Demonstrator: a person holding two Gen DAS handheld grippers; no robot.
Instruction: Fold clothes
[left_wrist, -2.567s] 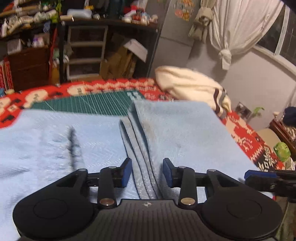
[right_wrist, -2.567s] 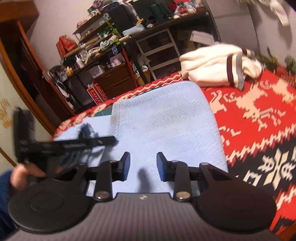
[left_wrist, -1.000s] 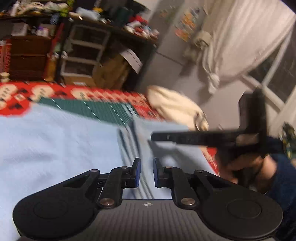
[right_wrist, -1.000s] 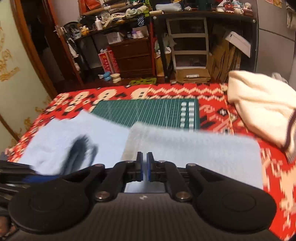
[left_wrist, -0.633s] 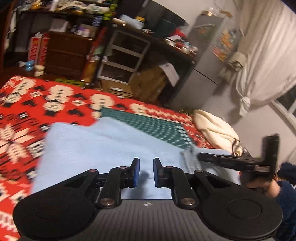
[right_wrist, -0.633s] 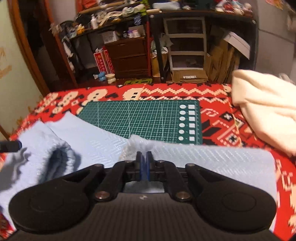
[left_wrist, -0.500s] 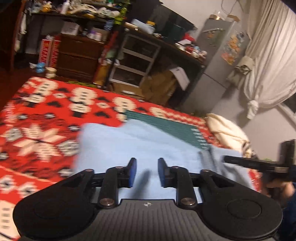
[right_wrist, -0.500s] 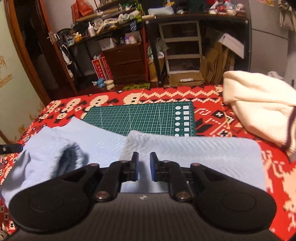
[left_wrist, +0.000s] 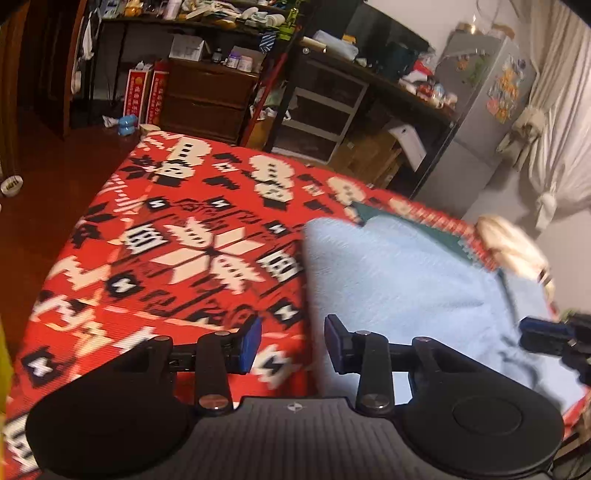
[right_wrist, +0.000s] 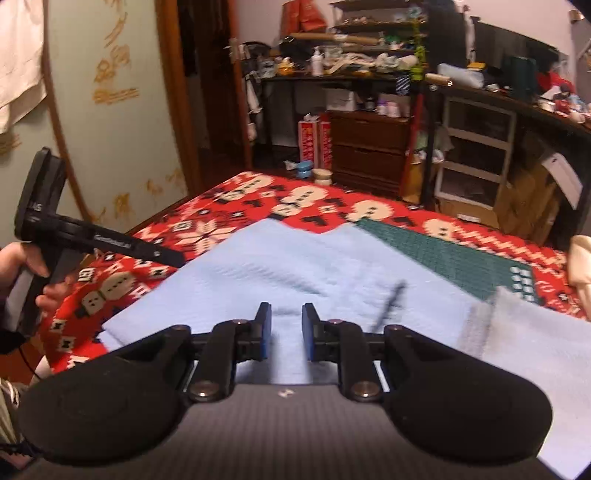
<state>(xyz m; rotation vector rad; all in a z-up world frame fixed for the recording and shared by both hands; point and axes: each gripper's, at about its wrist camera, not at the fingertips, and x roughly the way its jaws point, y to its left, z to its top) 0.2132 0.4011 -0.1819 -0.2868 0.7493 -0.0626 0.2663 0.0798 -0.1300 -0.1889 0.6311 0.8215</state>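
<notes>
Fabric is free of both tools now: half a second ago the right gripper (right_wrist: 286, 330) was nearly shut at the near edge of the light blue knitted garment (right_wrist: 295, 266); now its jaws are opening with nothing between them. The left gripper (left_wrist: 291, 343) has swung left, and its jaws are also opening, empty, above the left edge of the garment. I judge one fold is finished and the next grasp comes. The garment lies flat on the red patterned woven blanket (left_wrist: 166, 240), partly over the green cutting mat (right_wrist: 443, 254). Left of the garment the blanket is bare; on the far right a cream sweater (right_wrist: 580, 258) stays near.
</notes>
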